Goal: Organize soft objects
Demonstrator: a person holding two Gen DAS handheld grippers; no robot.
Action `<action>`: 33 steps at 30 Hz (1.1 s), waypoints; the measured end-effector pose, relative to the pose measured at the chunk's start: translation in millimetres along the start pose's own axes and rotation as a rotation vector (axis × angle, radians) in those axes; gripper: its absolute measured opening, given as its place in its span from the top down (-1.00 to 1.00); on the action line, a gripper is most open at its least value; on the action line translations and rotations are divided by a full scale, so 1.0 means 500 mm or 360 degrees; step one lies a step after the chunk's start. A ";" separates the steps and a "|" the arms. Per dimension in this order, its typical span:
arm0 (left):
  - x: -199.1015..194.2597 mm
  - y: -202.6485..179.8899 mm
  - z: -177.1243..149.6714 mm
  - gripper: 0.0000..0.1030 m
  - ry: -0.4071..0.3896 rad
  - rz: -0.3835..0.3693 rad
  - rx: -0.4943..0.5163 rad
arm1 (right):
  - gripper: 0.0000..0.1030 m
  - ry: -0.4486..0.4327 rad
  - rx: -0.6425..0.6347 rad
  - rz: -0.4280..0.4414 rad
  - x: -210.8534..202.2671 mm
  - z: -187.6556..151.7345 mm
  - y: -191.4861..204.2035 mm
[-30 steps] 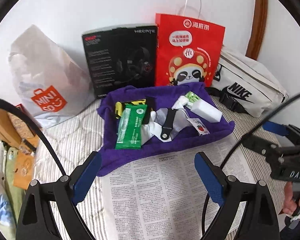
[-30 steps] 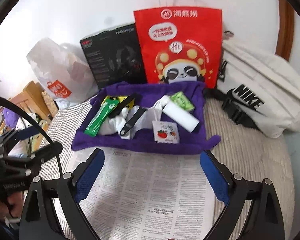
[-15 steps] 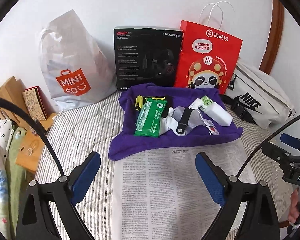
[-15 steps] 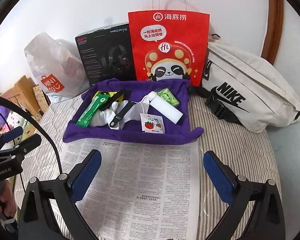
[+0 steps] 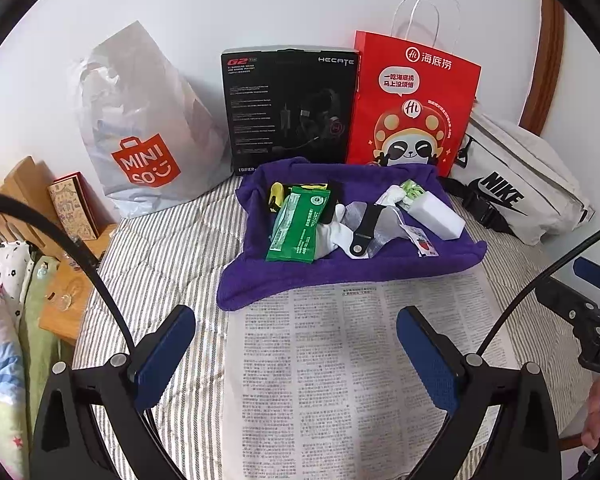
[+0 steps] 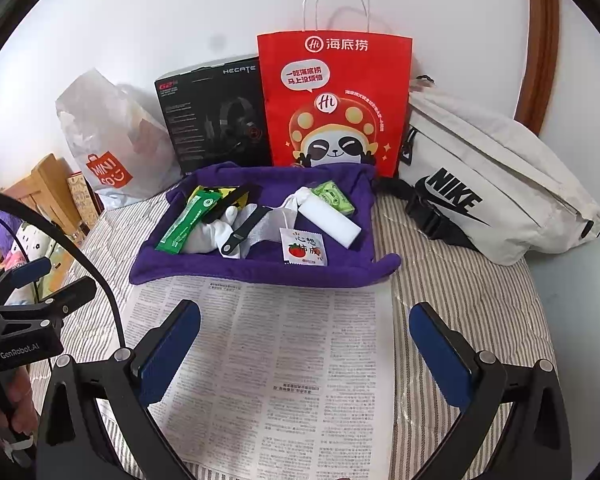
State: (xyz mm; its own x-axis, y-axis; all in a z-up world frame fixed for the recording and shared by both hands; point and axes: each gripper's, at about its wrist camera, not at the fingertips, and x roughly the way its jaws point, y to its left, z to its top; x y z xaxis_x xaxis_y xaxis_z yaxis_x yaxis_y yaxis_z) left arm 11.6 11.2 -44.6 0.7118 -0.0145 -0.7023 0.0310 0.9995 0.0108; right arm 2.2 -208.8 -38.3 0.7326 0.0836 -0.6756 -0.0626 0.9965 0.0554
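Left wrist view: the left gripper (image 5: pixel 296 344) hangs above the newspaper (image 5: pixel 364 376) with its blue-padded fingers (image 5: pixel 165 356) spread wide and nothing between them. Compared with a second ago this camera has pulled back and swung toward the left, so the white shopping bag (image 5: pixel 144 132) and the wooden furniture at the bed's edge now sit fully in frame, and the purple towel (image 5: pixel 340 268) looks farther off. The towel lies on the striped bed (image 5: pixel 160 256), its near edge touching the top of the newspaper. On it rest the soft things: a green packet (image 5: pixel 298 224), a white sock (image 5: pixel 332 236) just beside it, a black strap (image 5: pixel 362 232) lying across a grey mesh piece, a white sponge block (image 5: pixel 436 216) and a small strawberry sachet (image 5: pixel 424 244). None of these has shifted on the towel.

In the right wrist view the right gripper (image 6: pixel 304 348) also hovers over the newspaper (image 6: pixel 284 360), its fingers (image 6: pixel 440 360) released and empty. It too has backed away from the towel (image 6: pixel 260 268) since the earlier frame, and more of the paper shows. Behind the towel stand a black headset box (image 6: pixel 216 116) and a red paper bag (image 6: pixel 332 104), side by side against the wall, with a white waist bag (image 6: pixel 496 184) to the right. The left gripper appears at this view's left edge, held in the person's hand (image 6: pixel 4 408).
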 end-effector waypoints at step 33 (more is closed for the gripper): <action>-0.020 -0.031 -0.009 -0.97 -0.0008 -0.0048 0.0074 | -0.99 -0.0005 0.0009 0.0001 -0.014 -0.005 -0.005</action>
State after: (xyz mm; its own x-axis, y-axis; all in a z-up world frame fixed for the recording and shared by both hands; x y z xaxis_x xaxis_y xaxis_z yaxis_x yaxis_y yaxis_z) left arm 0.8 -4.1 -40.7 0.7134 -0.0447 -0.6993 0.0847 0.9961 0.0227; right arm -4.5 -212.1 -35.4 0.7346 0.0840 -0.6733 -0.0593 0.9965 0.0596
